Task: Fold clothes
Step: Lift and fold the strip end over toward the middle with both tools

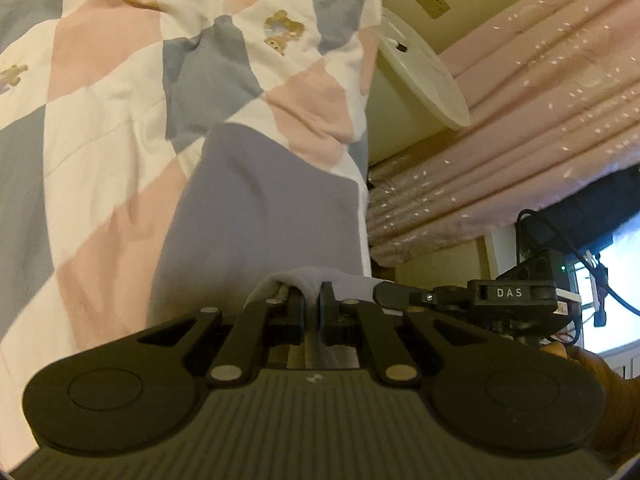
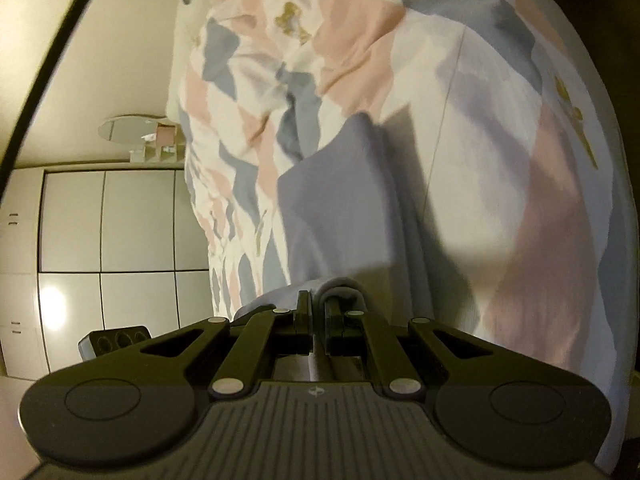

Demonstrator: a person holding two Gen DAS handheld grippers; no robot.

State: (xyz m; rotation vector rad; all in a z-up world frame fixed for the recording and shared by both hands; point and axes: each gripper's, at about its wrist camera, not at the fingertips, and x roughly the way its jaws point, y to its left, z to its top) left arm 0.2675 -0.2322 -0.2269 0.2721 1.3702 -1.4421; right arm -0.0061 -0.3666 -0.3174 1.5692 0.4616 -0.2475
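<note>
The lavender-grey garment [image 1: 256, 216] is a smooth, plain piece of cloth that lies stretched over a bed quilt [image 1: 100, 92], its near edge lifted and bunched into soft rolls at both tongs. The left tongs [image 1: 311, 308] are clenched on a fold of that edge, the fabric draped over the black fingertips and pinched between them. In the right wrist view the same garment [image 2: 336, 208] runs away from the camera as a long panel with a straight crease down its right side, and the right tongs [image 2: 318, 308] are likewise clenched on a rolled hem of it. The quilt is a soft, lightly wrinkled cover of pink, white and grey-blue diamonds with small embroidered bears [image 1: 282, 30]. Beside the bed on the left wrist view hangs a pink pleated curtain [image 1: 532, 92] flecked with pale dashes, and a round white disc [image 1: 420, 68] stands near it. The right wrist view shows flat white cabinet doors [image 2: 108, 224] with a glossy sheen.
</note>
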